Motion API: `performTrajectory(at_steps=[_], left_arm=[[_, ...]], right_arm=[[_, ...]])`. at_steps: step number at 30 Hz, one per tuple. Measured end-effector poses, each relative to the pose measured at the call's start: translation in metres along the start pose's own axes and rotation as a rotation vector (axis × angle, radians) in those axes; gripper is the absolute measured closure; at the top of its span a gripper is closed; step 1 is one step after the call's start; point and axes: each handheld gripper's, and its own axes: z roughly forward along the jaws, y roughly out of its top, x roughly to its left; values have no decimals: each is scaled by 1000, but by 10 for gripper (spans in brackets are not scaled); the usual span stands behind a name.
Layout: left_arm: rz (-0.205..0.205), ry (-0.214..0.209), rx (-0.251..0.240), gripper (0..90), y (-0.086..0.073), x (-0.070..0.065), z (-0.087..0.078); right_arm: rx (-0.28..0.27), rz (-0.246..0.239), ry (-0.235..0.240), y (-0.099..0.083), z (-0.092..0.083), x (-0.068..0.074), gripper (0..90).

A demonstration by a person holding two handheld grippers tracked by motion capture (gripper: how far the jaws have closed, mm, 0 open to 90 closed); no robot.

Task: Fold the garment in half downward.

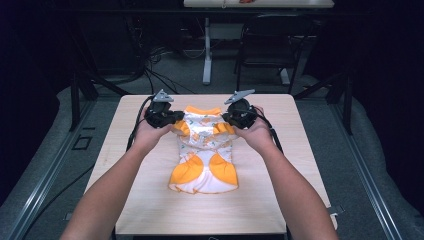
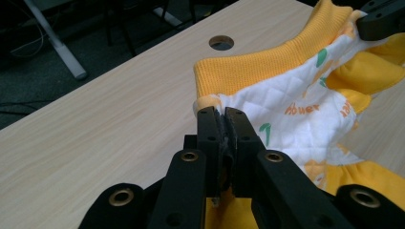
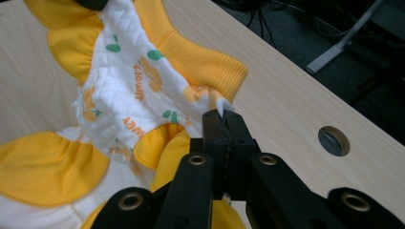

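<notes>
Both claws pinching the baby garment [image 1: 204, 150] at its waist corners, on the bench [image 1: 140, 200].
Left claw [image 2: 224, 114] and right claw [image 3: 223, 117] clamping fabric; gripper views showing cable holes [image 2: 221, 43]; high view showing forearms converging, garment's hem draping bench.

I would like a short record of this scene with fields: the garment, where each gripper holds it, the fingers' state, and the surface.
garment: small white quilted garment with orange trim and an orange ribbed band
left gripper: shut on the garment's edge just below one end of the ribbed band
right gripper: shut on the opposite edge, below the other end of the band
garment position: top end held by both grippers, lower end on the table
surface: light wooden table with a round hole
</notes>
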Motion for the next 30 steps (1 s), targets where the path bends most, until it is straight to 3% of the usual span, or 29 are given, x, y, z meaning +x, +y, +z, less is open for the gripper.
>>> performTrajectory(at_steps=[7, 16, 30], left_arm=[[6, -6, 18, 858, -14, -5, 6], [2, -9, 27, 858, -22, -5, 12], [10, -34, 40, 858, -39, -12, 15]], right_arm=[[32, -30, 2, -13, 7, 7, 895], [31, 1, 12, -22, 17, 6, 894], [43, -6, 34, -37, 19, 13, 894]])
